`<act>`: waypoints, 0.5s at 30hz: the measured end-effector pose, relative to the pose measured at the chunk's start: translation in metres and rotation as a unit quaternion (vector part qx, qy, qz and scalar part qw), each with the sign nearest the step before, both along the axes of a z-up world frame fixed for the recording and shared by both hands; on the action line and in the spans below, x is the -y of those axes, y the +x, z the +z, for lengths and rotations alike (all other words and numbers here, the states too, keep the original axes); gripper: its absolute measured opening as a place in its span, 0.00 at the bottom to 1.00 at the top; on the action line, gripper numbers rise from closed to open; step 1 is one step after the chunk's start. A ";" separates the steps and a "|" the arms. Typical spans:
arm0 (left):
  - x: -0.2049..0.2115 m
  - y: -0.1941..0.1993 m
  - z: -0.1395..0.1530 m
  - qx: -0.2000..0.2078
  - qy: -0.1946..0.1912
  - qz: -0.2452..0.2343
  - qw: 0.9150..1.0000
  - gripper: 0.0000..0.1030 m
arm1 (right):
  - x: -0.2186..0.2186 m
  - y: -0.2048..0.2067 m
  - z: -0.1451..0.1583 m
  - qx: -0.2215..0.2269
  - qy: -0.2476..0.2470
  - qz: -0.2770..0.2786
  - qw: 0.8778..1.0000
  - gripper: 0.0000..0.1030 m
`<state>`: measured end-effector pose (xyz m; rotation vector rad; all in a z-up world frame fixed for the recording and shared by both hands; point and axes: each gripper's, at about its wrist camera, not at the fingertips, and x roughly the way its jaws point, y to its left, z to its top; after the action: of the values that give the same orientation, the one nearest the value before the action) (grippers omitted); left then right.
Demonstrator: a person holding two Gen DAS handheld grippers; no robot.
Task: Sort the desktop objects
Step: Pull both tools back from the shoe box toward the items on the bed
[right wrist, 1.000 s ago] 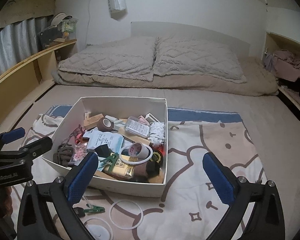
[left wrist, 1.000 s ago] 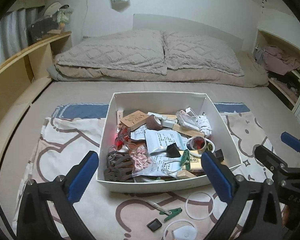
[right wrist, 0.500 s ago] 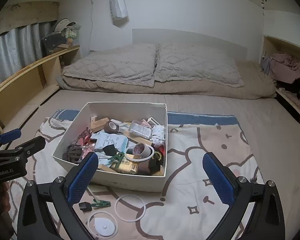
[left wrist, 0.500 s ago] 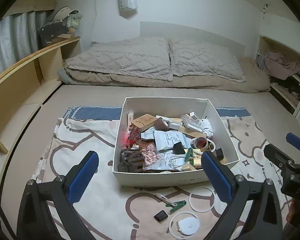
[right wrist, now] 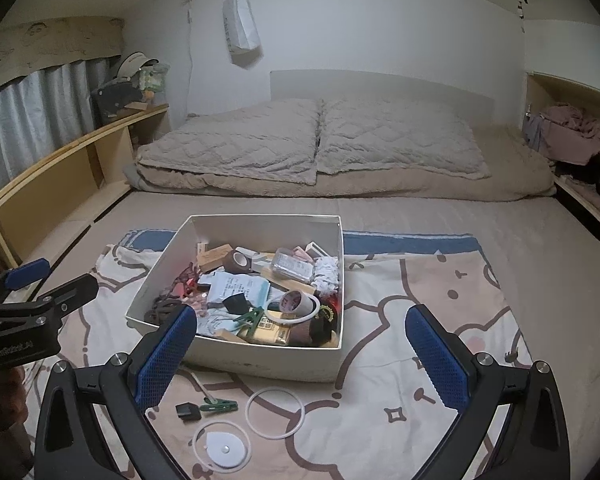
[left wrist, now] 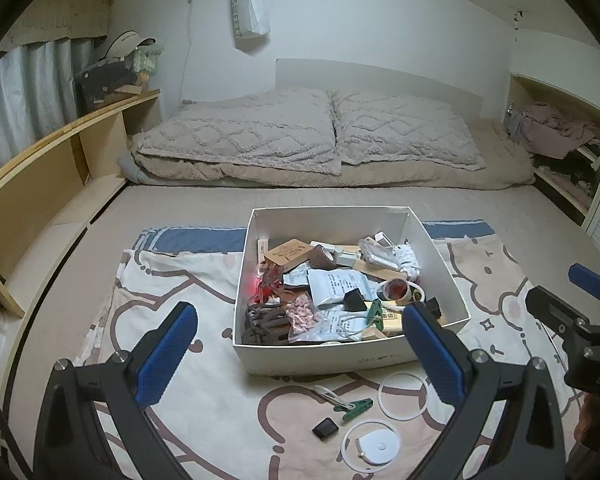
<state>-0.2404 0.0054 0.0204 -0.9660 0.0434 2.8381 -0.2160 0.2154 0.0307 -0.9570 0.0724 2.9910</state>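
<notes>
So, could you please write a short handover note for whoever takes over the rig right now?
Left gripper: open, empty, hovering before the box.
Right gripper: open, empty, hovering alongside.
White box sits on the bear-print blanket, full of mixed clutter.
Out on the blanket in front of it: green clip, small black piece, empty white ring, white ring with a disc inside.
Left to do: most items are in the box, unsorted.

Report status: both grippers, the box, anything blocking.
Left gripper open, empty, above blanket. Right gripper open, empty. White box full of clutter, untouched. Green clip, black clip, white ring lie loose before it; nothing blocking.
</notes>
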 end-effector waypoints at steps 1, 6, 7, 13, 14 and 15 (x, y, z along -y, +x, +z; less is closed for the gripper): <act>0.001 0.000 0.000 0.000 0.001 0.000 1.000 1.00 | 0.000 0.000 0.000 -0.001 0.000 0.001 1.000 1.00; 0.005 0.002 -0.002 0.001 0.013 0.005 1.000 1.00 | 0.000 0.002 -0.005 -0.002 -0.006 0.003 1.000 1.00; 0.007 0.003 -0.003 0.000 0.015 0.007 1.000 1.00 | -0.001 0.003 -0.007 -0.001 -0.009 0.004 1.000 1.00; 0.012 0.010 -0.011 -0.004 0.019 0.012 1.000 1.00 | -0.002 0.004 -0.019 -0.002 -0.014 0.013 1.000 1.00; 0.012 0.010 -0.013 -0.003 0.018 0.011 1.000 1.00 | -0.003 0.004 -0.022 -0.002 -0.010 0.014 1.000 1.00; 0.012 0.011 -0.016 -0.001 0.016 0.009 1.000 1.00 | -0.003 0.004 -0.025 0.000 -0.007 0.016 1.000 1.00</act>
<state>-0.2297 -0.0067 0.0047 -0.9623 -0.0106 2.8470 -0.2118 0.2182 0.0054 -0.9700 0.0778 3.0227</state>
